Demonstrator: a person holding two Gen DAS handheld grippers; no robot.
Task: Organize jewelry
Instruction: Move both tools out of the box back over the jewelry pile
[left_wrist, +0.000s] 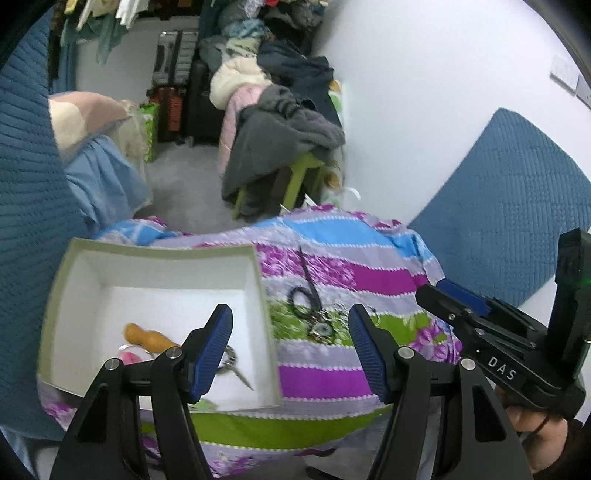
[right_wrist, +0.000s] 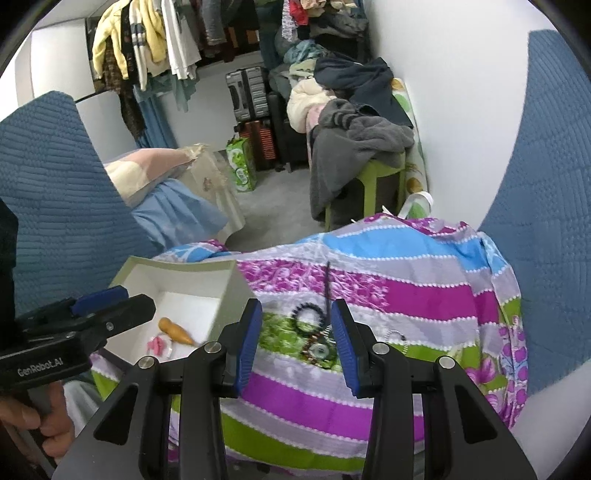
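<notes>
A white open box (left_wrist: 85, 295) sits on a striped floral cloth (left_wrist: 332, 376); it also shows in the right wrist view (right_wrist: 229, 284). Inside lie an orange wooden piece (left_wrist: 146, 335), a pink item (left_wrist: 131, 357) and a silver hair clip (left_wrist: 236, 369). On the cloth lie a black beaded bracelet (left_wrist: 301, 301), a dark hair stick (left_wrist: 308, 275) and a tangle of jewelry (left_wrist: 321, 328). My left gripper (left_wrist: 291, 343) is open, above the box's right wall. My right gripper (right_wrist: 297, 339) is open over the jewelry tangle (right_wrist: 319, 349). A small beaded bracelet (right_wrist: 397, 338) lies to the right.
Blue quilted cushions (left_wrist: 509, 221) flank the cloth-covered surface. Beyond it are a green stool (right_wrist: 380, 177) piled with clothes, suitcases (right_wrist: 247, 96) and hanging garments. The white wall is at the right.
</notes>
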